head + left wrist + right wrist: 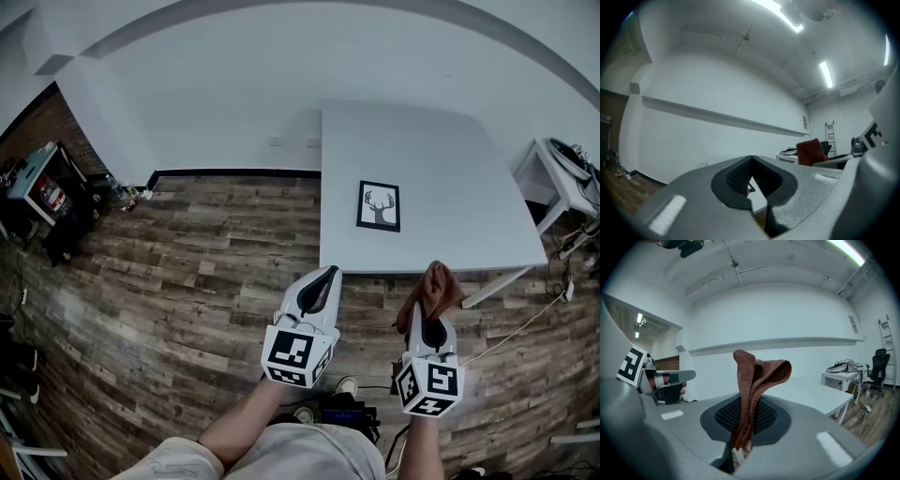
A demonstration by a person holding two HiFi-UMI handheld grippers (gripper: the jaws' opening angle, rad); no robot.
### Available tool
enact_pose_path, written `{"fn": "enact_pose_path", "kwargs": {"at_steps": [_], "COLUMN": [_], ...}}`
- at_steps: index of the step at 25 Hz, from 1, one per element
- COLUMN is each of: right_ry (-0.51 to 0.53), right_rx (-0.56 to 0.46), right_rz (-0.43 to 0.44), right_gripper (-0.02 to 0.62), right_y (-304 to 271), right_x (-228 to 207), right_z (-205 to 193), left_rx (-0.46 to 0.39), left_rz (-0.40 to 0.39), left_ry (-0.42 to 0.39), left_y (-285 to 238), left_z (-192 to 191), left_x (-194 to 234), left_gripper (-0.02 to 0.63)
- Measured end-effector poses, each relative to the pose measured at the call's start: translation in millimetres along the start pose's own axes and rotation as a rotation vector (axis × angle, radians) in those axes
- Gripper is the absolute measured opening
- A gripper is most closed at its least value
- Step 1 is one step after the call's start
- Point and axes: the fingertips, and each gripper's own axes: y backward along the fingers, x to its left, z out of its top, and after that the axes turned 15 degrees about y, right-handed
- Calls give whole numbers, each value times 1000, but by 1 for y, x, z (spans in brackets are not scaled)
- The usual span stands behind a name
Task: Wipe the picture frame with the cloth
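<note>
A black picture frame (379, 205) holding a deer print lies flat near the front edge of the white table (441, 159). Both grippers hover over the wood floor, short of that edge. My right gripper (431, 317) is shut on a rust-brown cloth (433, 289), which stands up out of the jaws and folds over at the top (754, 373). To its left my left gripper (328, 274) has its jaws closed together with nothing between them (750, 160). The cloth (809, 151) also shows at the right of the left gripper view. Neither gripper view shows the frame.
A small white side table (548, 178) with cables stands right of the main table. A dark cart (42, 187) with clutter sits at the far left wall. A cable (525, 323) trails over the floor. The person's shoes (346, 385) are below the grippers.
</note>
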Motion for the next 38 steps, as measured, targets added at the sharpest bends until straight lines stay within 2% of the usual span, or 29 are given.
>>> {"fn": "enact_pose_path", "kwargs": {"at_steps": [16,24,30,38], "right_ry": [-48,-51,-51,-25], "right_rx": [-10,-16,3,27], "right_rz": [71,99,105,75], "right_gripper": [60,60,60,60], "right_y": [-89,-114,-137,-187], "right_x": [-85,-113,-119,-123], "right_z": [-6,-11,-18,-17], "left_rx": [3,-4,3,6], "left_rz": [65,76,75,62], "left_ry": [-48,-59,-51,-13], "left_y": [-117,-151,-174,-219], "left_z": [-3,-10,-15,-15], "left_x": [-19,-31,-22,17], "left_gripper": [0,0,0,0]}}
